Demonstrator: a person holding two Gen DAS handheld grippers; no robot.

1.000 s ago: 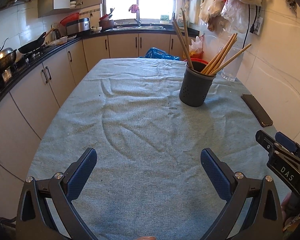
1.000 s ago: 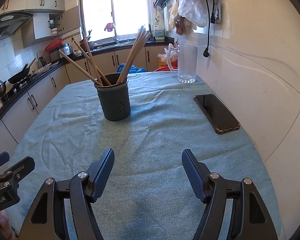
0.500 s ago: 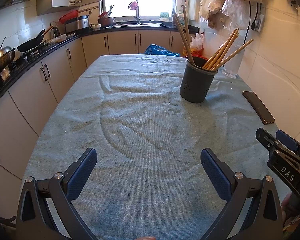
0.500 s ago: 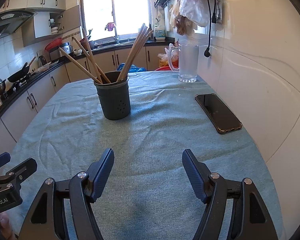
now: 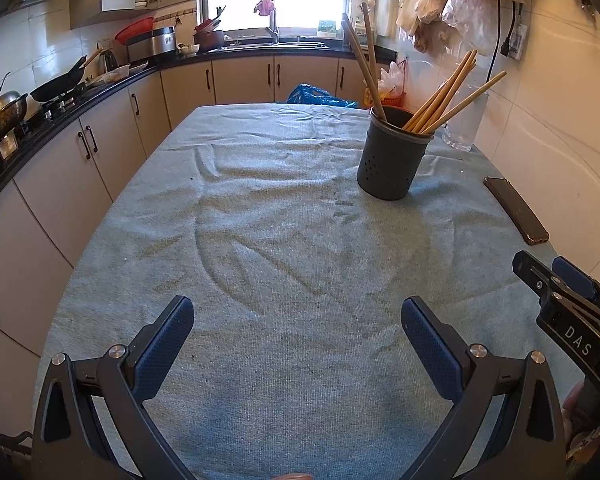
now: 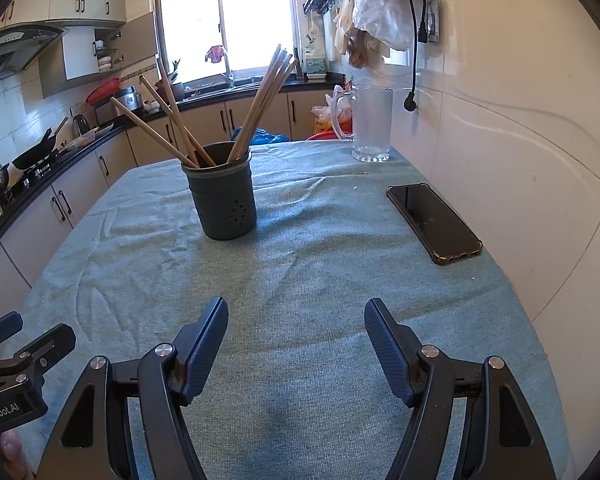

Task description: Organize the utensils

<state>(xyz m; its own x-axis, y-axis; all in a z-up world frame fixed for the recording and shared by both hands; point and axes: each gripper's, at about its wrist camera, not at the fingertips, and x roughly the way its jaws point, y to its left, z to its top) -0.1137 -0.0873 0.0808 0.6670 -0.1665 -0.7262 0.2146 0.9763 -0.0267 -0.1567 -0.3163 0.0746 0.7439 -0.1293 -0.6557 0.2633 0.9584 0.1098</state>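
Both hand-held grippers, left (image 5: 298, 320) and right (image 6: 296, 322), remain spread and empty, drawn slightly back; chopsticks (image 6: 260, 108) all sit in holder (image 6: 224, 196); organizing appears complete.

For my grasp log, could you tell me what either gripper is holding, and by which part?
Nothing is held: the left gripper and right gripper are both open and empty above the blue-green cloth.

Table (image 6: 500, 320) is wearing a wrinkled grey-green cloth (image 5: 284, 248) over its whole top. Dark utensil holder (image 6: 224, 196) is standing upright on the cloth, center-left of the right wrist frame. Black phone (image 6: 434, 222) is lying flat at right, near the wall edge. Clear glass mug (image 6: 370, 124) is sitting at upper center-right, far end.
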